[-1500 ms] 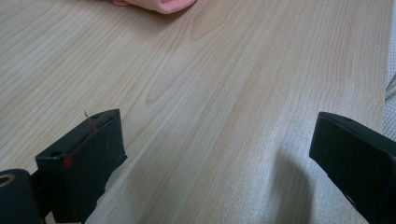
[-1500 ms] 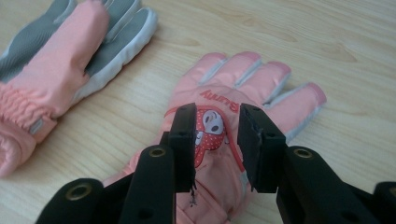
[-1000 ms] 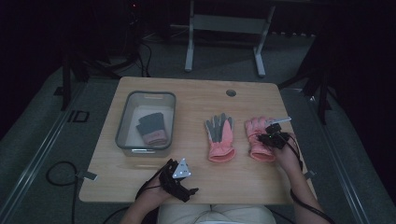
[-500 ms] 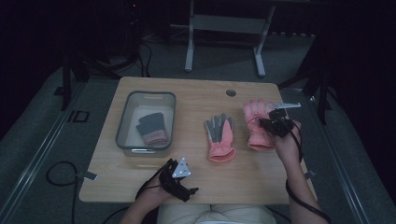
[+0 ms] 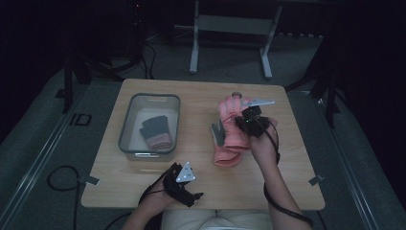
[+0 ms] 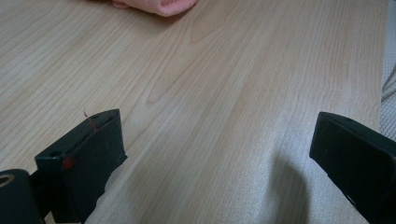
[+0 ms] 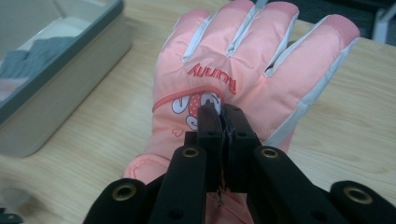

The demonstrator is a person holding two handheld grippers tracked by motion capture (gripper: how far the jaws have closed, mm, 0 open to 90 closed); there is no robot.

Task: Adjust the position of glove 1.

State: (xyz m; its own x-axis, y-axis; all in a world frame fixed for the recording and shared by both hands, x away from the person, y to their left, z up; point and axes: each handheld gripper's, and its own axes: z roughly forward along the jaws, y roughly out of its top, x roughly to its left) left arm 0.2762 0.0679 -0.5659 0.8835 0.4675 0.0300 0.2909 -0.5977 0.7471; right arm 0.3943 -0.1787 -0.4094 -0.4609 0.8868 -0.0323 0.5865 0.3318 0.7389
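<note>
My right gripper [image 5: 245,120] [image 7: 222,115] is shut on the back of a pink ski glove [image 5: 229,111] [image 7: 224,60], pinching its fabric at the printed cartoon patch. That glove hangs partly over a second pink glove [image 5: 224,154] with a grey palm, which lies on the wooden table [image 5: 297,167]. Its cuff edge [image 6: 159,5] shows at the top of the left gripper view. My left gripper [image 5: 184,184] [image 6: 215,135] rests near the table's front edge, open, with bare wood between its jaws.
A clear grey-rimmed bin [image 5: 125,127] [image 7: 60,60] stands on the table's left half and holds a grey and pink glove [image 5: 155,132]. A metal stand [image 5: 230,24] sits on the floor beyond the table. Cables trail on the floor at left.
My right gripper has lifted the right-hand pink glove and carried it left, over the other glove. The left gripper has stayed put.
</note>
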